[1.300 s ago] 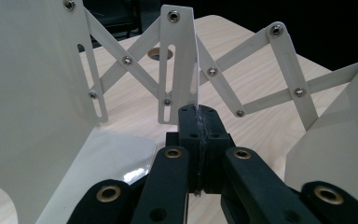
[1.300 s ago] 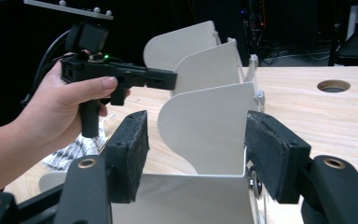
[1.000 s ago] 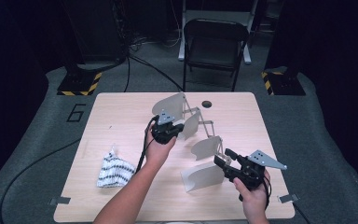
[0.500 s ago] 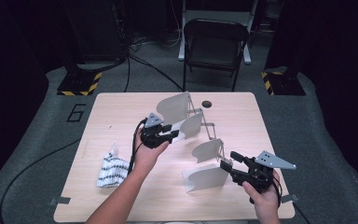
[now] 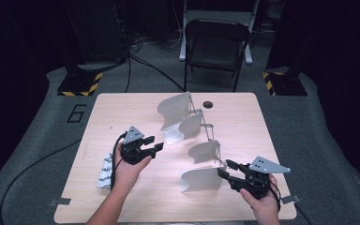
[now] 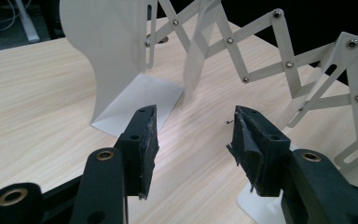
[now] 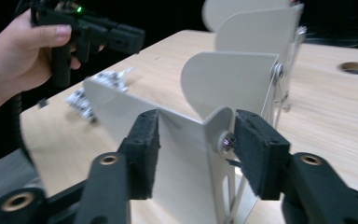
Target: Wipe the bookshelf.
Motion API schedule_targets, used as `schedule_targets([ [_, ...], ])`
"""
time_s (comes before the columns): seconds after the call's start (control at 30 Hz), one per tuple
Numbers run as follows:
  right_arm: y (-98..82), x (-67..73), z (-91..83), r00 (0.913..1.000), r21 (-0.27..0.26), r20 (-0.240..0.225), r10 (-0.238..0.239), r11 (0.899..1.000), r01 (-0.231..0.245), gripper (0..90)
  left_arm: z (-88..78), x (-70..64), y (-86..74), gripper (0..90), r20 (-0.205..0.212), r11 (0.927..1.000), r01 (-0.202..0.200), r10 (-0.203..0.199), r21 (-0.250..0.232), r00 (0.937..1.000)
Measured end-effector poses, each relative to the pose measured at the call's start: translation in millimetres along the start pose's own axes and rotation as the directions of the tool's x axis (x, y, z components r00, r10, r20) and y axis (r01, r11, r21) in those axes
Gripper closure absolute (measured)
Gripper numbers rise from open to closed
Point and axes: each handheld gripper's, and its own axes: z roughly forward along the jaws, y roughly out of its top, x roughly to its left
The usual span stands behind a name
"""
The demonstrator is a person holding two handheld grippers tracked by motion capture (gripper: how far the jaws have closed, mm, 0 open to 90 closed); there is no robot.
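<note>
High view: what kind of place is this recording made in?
Probably a lab or studio recording bay, not a home: a lone wooden table on grey carpet, dark surrounds, hazard-striped floor weights, loose cables and a folding chair behind.

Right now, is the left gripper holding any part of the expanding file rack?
No. The left gripper has open fingers with bare table between them, short of the expanding file rack.

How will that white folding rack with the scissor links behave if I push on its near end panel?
The rack will probably concertina rather than slide whole, since riveted scissor links join its panels. The near end panel looks like thin sheet standing on a narrow foot, so it may tip or flex. It seems light for its size.
</note>
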Motion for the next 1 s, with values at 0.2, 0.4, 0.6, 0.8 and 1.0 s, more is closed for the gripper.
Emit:
schedule_targets([
  [0.2, 1.7, 19.9, 30.0, 0.9969, 0.055, -0.069, -0.038, 0.998, 0.042, 52.8, -22.8, -0.8, -5.6, 49.4, -0.008, 0.9999, 0.009, -0.009, -0.004, 0.9999],
  [0.4, 7.1, 34.8, 55.7, 0.9866, 0.064, -0.150, -0.064, 0.995, 0.074, 57.3, -37.9, -5.1, -7.9, 49.4, -0.003, 0.9998, 0.003, -0.003, -0.019, 1.0000],
  [0.6, 12.6, 47.9, 81.4, 0.9715, 0.070, -0.218, -0.092, 0.992, 0.110, 58.7, -55.0, -8.5, -4.7, 49.5, 0.000, 0.9992, 0.007, -0.007, -0.039, 1.0000],
  [0.8, 18.0, 53.0, 84.1, 0.9649, 0.055, -0.253, -0.070, 0.995, 0.087, 50.3, -68.3, -15.9, 0.3, 48.1, 0.022, 0.9981, 0.004, -0.003, -0.062, 0.9997],
  [1.0, 36.4, 44.5, 66.3, 0.9758, 0.000, -0.207, -0.070, 0.997, 0.071, 45.2, -67.5, -21.6, -0.8, 47.2, 0.034, 0.9988, -0.005, 0.007, -0.049, 0.9994],
])
